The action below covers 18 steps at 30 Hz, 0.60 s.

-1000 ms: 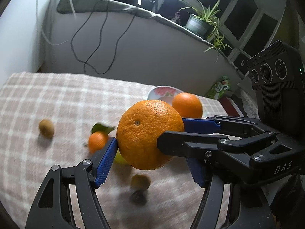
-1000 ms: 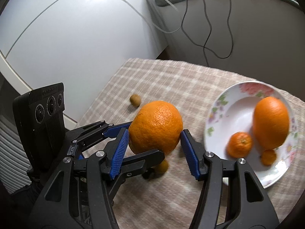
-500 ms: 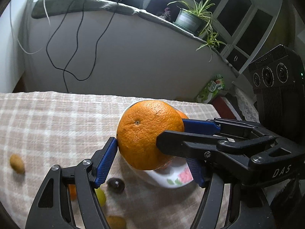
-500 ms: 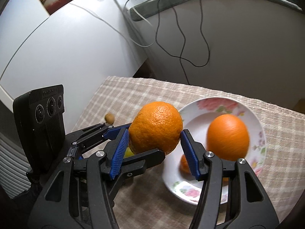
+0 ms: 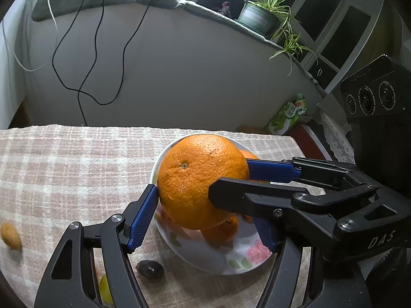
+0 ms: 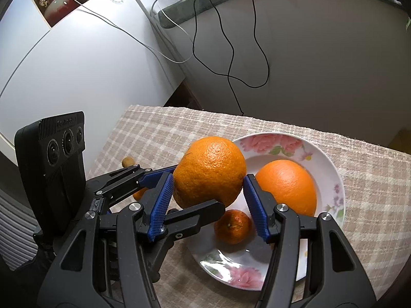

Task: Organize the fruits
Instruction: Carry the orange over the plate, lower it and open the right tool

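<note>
Checked tablecloth (image 6: 372,179) carries floral plate (image 6: 331,169). Your L gripper (image 5: 203,215) and R gripper (image 6: 208,205) both clamp one big orange (image 6: 209,170) above plate; 2nd orange (image 6: 286,186) and mandarin (image 6: 232,227) lie inside.
</note>
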Tool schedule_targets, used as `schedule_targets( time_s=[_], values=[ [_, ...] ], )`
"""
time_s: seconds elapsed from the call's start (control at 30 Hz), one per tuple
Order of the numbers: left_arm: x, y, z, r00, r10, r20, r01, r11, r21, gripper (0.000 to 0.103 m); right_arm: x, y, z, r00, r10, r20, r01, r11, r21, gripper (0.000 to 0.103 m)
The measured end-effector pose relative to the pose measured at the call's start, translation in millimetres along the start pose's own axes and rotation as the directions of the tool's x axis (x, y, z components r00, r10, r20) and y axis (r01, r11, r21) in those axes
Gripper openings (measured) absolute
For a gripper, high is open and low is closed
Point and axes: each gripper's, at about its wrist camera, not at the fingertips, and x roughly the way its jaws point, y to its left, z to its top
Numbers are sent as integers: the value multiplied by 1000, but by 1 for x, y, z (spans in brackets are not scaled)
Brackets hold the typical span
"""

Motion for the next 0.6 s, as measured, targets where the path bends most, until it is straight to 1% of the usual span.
schedule_targets(
  time_s=[0.2, 0.3, 0.37, 0.43, 0.5, 0.6],
  values=[
    [6, -3, 0, 999, 33, -15, -33, 999, 16, 69, 2, 1, 1, 1000, -17, 7, 17, 1000, -10, 59],
    [1, -7, 3, 1000, 25, 11, -25, 999, 28, 68, 1, 2, 3, 999, -25, 22, 25, 1000, -12, 59],
    [-3, -13, 5, 999, 39, 21, -40, 998, 57, 68, -1, 3, 4, 999, -23, 33, 24, 1000, -10, 59],
    [-4, -15, 6, 999, 46, 21, -47, 997, 67, 68, -4, 4, 5, 999, -35, 40, 35, 999, -14, 59],
    [-4, -15, 5, 999, 38, 19, -39, 997, 63, 68, -6, 6, 6, 998, -49, 46, 50, 999, -21, 59],
    [-5, -14, 2, 999, 45, 14, -46, 997, 67, 68, -8, 7, 5, 997, -53, 51, 54, 998, -20, 59]
  ],
)
